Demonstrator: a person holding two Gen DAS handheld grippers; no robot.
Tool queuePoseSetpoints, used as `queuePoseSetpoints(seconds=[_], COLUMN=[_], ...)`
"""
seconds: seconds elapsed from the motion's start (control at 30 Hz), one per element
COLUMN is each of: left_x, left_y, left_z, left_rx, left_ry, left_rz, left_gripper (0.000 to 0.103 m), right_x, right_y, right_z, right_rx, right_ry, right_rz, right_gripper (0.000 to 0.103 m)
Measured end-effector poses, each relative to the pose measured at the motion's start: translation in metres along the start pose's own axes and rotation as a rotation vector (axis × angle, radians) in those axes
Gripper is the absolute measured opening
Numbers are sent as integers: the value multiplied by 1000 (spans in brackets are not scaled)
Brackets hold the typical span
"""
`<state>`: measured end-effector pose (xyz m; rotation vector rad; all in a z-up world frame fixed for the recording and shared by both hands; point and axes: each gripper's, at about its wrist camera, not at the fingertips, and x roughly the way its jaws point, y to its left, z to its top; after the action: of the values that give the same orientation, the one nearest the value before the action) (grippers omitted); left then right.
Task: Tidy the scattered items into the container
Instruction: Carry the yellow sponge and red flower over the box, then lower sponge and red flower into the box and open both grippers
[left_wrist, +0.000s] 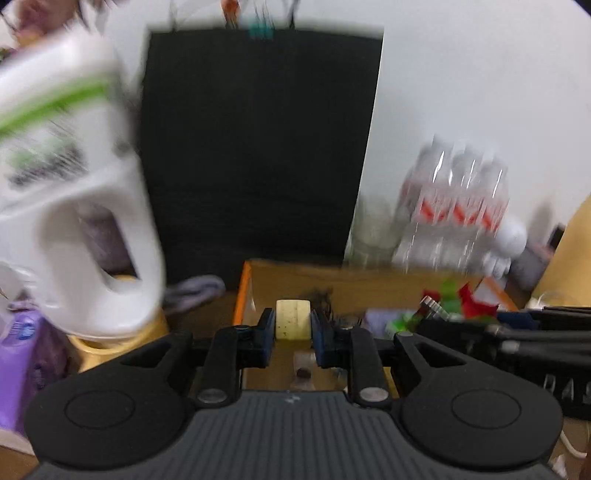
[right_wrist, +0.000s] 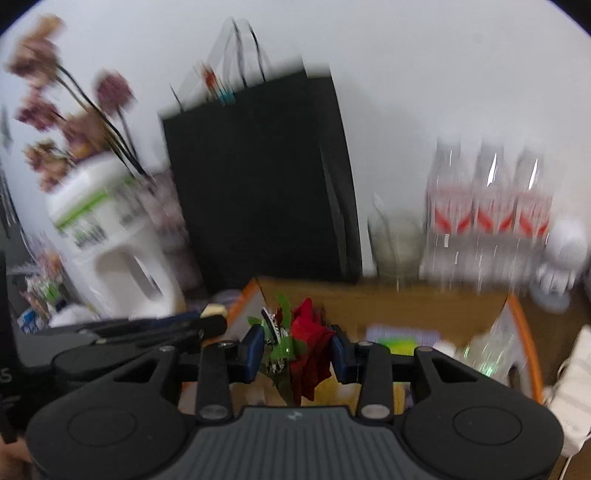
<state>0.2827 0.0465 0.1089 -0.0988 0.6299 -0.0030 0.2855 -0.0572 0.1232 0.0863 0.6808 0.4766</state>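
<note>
No legible writing anywhere: white jug (left_wrist: 70, 206) label a green-and-dark smear, possibly print. Left gripper (left_wrist: 293, 325) narrowly clamped on pale yellow block (left_wrist: 293, 318) above cardboard box (left_wrist: 332, 284). Right gripper (right_wrist: 295, 350) pinching red-and-green bundle (right_wrist: 308, 347); dried flowers (right_wrist: 66, 110) visible only there.

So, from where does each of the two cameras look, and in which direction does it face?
Left wrist: sits behind the left gripper, facing down-forward at the cardboard box; its fingers clamp a pale block.
Right wrist: sits behind the right gripper, facing likewise; its fingers clamp a red and green bundle.
Shared: box, black bag, white jug, bottles; each sees the other gripper.
</note>
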Motion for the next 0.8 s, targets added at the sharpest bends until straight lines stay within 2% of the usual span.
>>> queuePoseSetpoints(seconds=[0.07,0.13,0.2,0.27,0.3,0.37,0.4,0.43,0.47,0.5,0.53,0.6,0.63,0.7,0.8], left_x=[25,48,68,76,76,73,70,67,62,58,53,41,37,29,20], left_y=[3,7,11,13,13,15,17,19,19,17,15,7,5,6,8], left_z=[2,4,4,3,5,10,13,16,19,23,26,31,34,39,45], left_rx=[-14,-42,-57,-70,-58,-54,-59,-64,-63,-52,-32,20,32,38,36], left_ry=[94,183,265,306,305,303,302,301,295,288,278,245,234,226,224], left_rz=[-4,-16,-21,-1,1,9,-4,-20,-33,-59,-66,-32,-17,-4,22], left_gripper=[21,21,21,23,30,35,42,51,68,76,78,86,88,99,101], right_x=[24,47,64,75,76,76,77,80,82,84,88,91,91,86,74], right_y=[-9,-21,-31,-34,-35,-35,-36,-37,-38,-36,-33,-30,-29,-25,-23], right_z=[1,1,-2,-6,-6,-4,-3,-3,-3,-4,-6,-8,-8,-5,4], right_rx=[58,126,187,211,224,243,266,295,303,307,316,337,347,352,333], right_ry=[105,200,266,307,314,325,338,357,372,386,402,433,438,442,426], right_rz=[43,48,59,72,80,95,112,129,137,141,142,153,156,156,134], right_gripper=[36,35,35,35,37,37,37,38,38,39,40,58,62,63,63])
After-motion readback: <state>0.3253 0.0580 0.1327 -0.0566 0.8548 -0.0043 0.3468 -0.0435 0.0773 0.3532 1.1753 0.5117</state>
